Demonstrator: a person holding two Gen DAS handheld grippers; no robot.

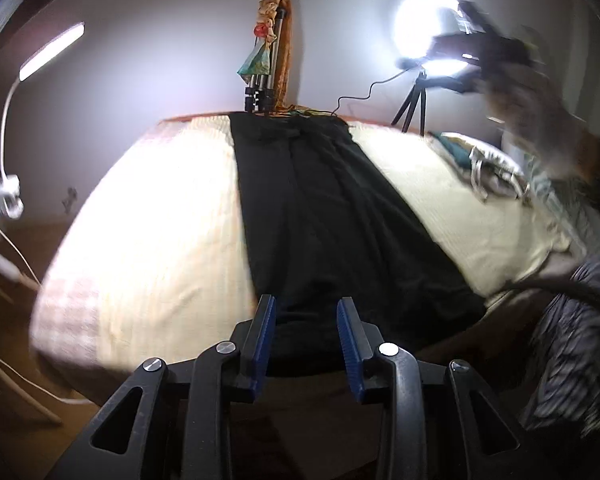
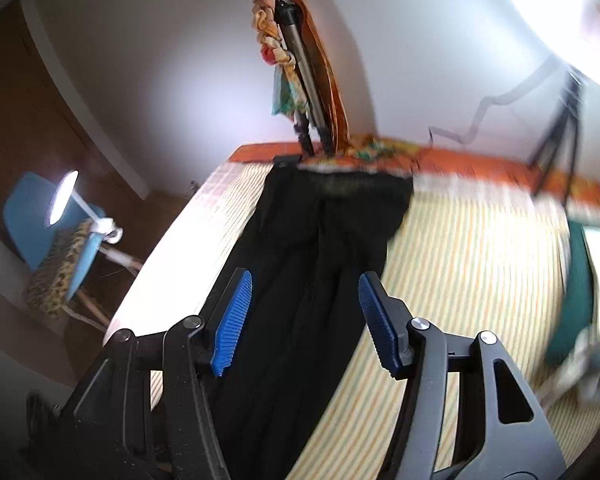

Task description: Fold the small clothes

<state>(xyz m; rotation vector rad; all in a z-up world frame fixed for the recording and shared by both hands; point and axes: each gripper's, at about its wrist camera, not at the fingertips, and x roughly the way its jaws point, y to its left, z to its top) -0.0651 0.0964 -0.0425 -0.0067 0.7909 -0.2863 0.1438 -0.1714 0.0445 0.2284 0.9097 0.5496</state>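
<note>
left gripper (image 1: 306,312): jaws part open, blue pads (image 1: 265,340) apart, nothing between them; it sits just over the near end of the black garment (image 1: 320,208). right gripper (image 2: 304,300): jaws wider open, empty, blue pads (image 2: 232,320) straddling the garment (image 2: 308,280) from above; contact cannot be told.

garment: long, dark, laid flat lengthwise down the middle of the bed (image 1: 148,220), near end at the bed's edge, far end at the headboard side. bedcover is pale with thin stripes (image 2: 472,264), seen clearly only in the right view; left view is washed out there.

around, near to far:
- left view, lower right: striped grey cloth (image 1: 572,344), blurred.
- right of the garment: a heap of clothes (image 1: 488,168), teal and white; in the right view a teal piece (image 2: 576,292) at the bed's right side, smeared.
- left of the bed: desk lamp (image 2: 62,196) lit, clipped to a blue chair (image 2: 32,220); left view shows only the lamp arm (image 1: 6,120) and head.
- far edge: orange strip (image 2: 480,162) along the bed, right view only.
- folded tripod (image 1: 262,64) with coloured cloth draped on it, at the wall beyond the garment's far end.
- ring light (image 1: 424,32) on a small tripod, far right, cable trailing to the bed.
- left view alone shows the right gripper (image 1: 484,48), raised in front of the ring light, motion-blurred.
</note>
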